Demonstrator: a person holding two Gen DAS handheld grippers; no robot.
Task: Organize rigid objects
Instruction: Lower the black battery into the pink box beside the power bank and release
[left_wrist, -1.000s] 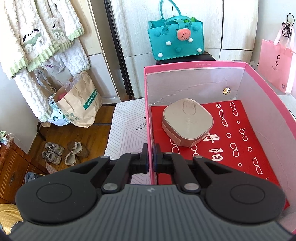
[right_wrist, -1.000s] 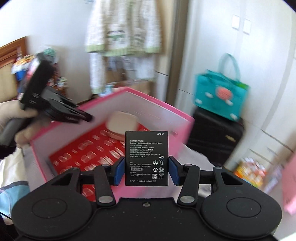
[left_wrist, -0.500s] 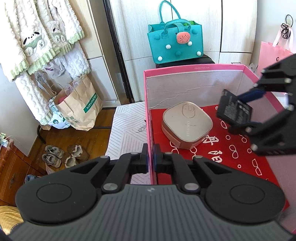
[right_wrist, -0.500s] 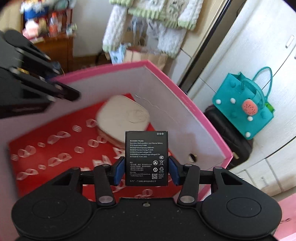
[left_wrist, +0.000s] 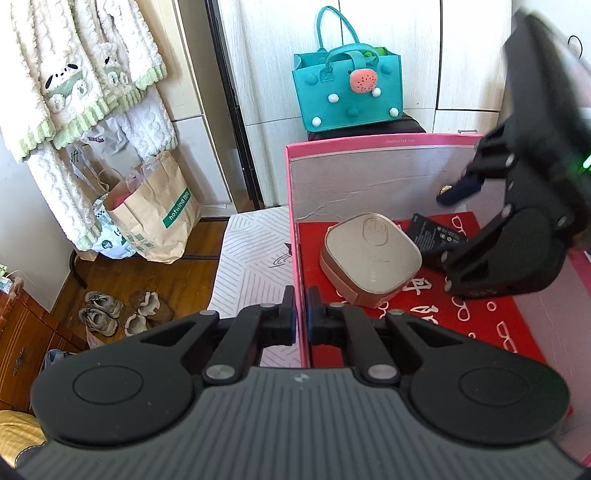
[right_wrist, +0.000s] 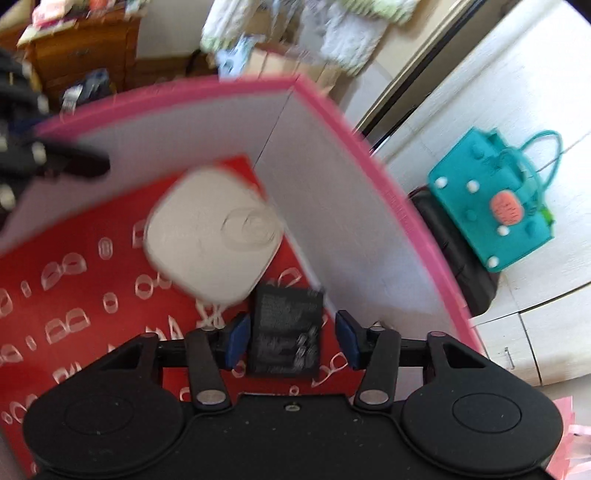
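A pink box (left_wrist: 369, 142) with a red patterned floor holds a beige rounded case (left_wrist: 371, 254). My left gripper (left_wrist: 301, 317) is shut on the box's left wall near the front. My right gripper (left_wrist: 452, 221) hangs inside the box at the right. A black battery (left_wrist: 432, 232) lies tilted under it, beside the case. In the right wrist view the battery (right_wrist: 284, 321) sits between the blue pads of my right gripper (right_wrist: 291, 332). Those jaws are opening, and a gap shows at the right pad. The case (right_wrist: 210, 236) lies just beyond, inside the box (right_wrist: 221, 88).
A teal felt bag (left_wrist: 347, 92) stands on a black suitcase behind the box. A white striped surface (left_wrist: 255, 266) lies left of the box. Beyond it are a paper bag (left_wrist: 159, 214), shoes (left_wrist: 99, 312) on the wooden floor, and hanging towels.
My right gripper came over the box with the battery, sank toward the red floor beside the case, and its jaws widened off the battery. The left gripper kept still on the wall.
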